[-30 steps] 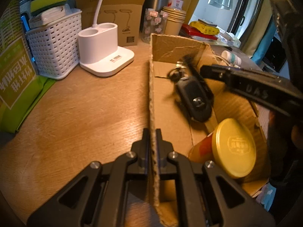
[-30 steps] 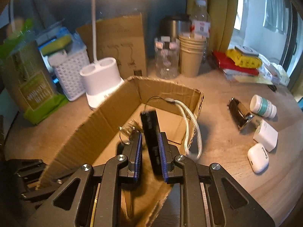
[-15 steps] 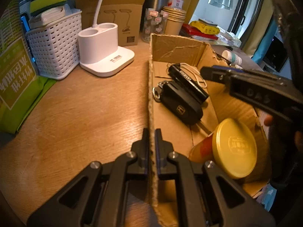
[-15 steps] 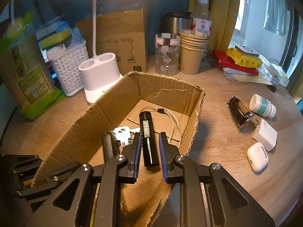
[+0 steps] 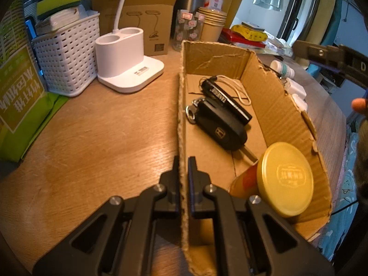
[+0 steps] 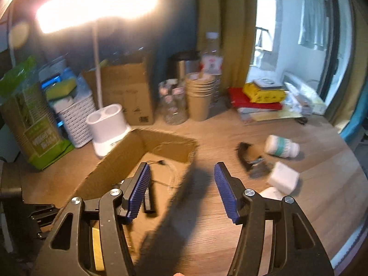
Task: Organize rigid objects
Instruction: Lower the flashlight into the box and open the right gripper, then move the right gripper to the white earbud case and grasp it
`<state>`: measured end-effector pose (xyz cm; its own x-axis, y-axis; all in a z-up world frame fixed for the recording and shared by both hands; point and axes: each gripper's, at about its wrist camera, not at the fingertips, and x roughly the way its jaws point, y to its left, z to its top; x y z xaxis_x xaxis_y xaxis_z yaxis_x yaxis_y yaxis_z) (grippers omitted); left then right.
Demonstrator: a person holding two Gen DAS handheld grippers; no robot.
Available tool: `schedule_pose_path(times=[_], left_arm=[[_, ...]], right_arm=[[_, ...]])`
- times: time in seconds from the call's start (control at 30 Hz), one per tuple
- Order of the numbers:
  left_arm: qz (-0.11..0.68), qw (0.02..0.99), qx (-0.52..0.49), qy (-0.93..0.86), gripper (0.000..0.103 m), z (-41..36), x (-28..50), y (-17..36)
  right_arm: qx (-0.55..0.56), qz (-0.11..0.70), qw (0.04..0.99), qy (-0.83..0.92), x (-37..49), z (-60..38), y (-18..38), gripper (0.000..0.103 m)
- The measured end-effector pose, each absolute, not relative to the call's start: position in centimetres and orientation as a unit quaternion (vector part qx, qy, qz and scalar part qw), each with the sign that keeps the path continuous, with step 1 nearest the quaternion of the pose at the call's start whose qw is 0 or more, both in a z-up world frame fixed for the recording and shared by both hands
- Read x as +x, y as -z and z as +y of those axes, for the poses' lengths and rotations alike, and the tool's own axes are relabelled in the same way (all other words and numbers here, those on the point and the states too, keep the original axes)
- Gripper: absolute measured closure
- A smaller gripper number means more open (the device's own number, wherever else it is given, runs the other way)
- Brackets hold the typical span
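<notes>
Here the left tool point(image 5: 183, 168) pinches the cardboard box point(image 5: 276, 96) wall; the right tool point(image 6: 181, 179), just opening, spreads empty above the flashlight point(image 5: 226, 101) inside that box.

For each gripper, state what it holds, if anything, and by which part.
The left gripper is shut on the cardboard box, pinching its near side wall at the top edge. The right gripper holds nothing; its jaws have just been opening.

The black left gripper point(image 5: 183, 161) at six o'clock pinches the near left wall of the brown cardboard box point(image 5: 279, 105), and inside the box lie a black car key point(image 5: 219, 128), a thin black stick with a cord point(image 5: 226, 99) and, at four o'clock, a yellow-lidded jar point(image 5: 285, 179).
</notes>
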<state>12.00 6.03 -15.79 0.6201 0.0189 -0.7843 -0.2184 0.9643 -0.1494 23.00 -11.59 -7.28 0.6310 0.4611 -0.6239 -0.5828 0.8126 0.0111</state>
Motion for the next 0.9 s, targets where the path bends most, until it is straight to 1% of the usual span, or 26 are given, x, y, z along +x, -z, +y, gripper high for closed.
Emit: schedule_pose_path(times=[0.23,0.5,0.9], left_arm=[[0.431,0.892,-0.116,-0.066,0.097,6.1,12.0,15.8],[0.432,0.892,-0.115,-0.067,0.097,6.3,12.1,15.9],[0.434,0.891,-0.112,-0.072,0.097,6.3,12.1,16.0]], right_arm=[[-0.085,0.319,0.912,-0.244,25.0,-15.7,7.2,0.042],[-0.074,0.335,0.918,-0.200,27.2,-19.4,8.7,0.042],[-0.064,0.358,0.911,-0.193,28.6,-20.6,10.7,0.042]])
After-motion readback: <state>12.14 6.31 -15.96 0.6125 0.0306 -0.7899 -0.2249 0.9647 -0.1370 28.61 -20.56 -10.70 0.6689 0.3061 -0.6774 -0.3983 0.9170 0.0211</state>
